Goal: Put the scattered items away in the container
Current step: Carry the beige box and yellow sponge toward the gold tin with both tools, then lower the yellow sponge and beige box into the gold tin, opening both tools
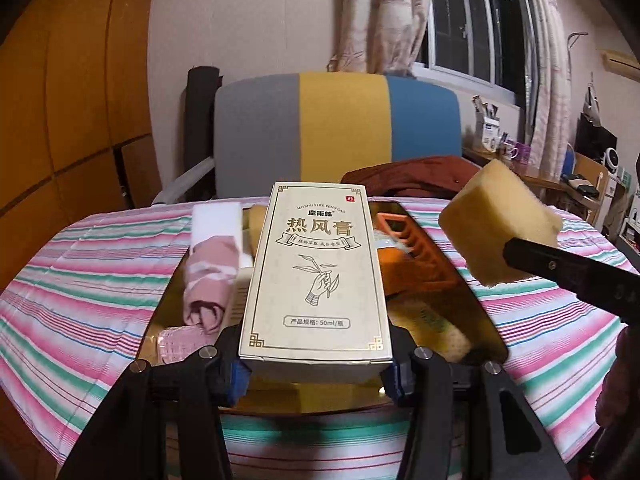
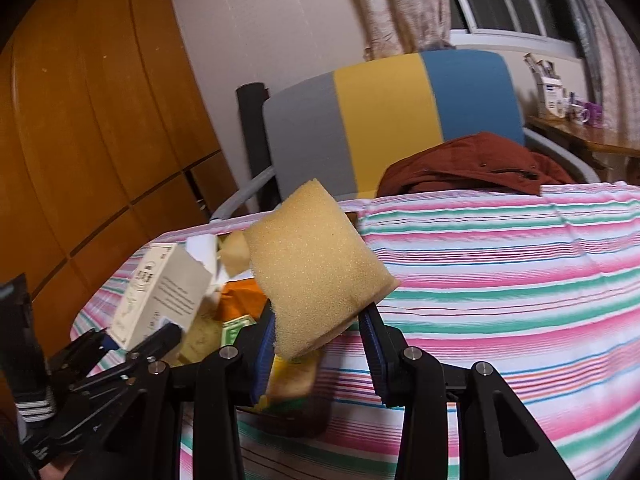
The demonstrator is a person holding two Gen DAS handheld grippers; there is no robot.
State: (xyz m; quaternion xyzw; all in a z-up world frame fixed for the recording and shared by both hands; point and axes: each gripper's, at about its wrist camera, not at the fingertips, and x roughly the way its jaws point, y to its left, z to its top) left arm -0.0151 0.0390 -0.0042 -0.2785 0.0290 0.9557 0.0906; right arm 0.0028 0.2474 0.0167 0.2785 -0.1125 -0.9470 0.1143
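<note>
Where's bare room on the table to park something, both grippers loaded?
Bare striped cloth right of the container, out to the table edge, and a strip left of it. Crowded: the container itself, with the pink cloth roll, orange rack and packets inside.

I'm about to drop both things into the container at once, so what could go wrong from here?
1. The left gripper pinches the tall cream box only at its bottom end, so it could tip or twist out.
2. The right gripper grips the yellow sponge near one edge; soft foam may slip.
3. The container already looks crowded with a pink cloth and an orange rack, so the box may land on top and slide off.
</note>
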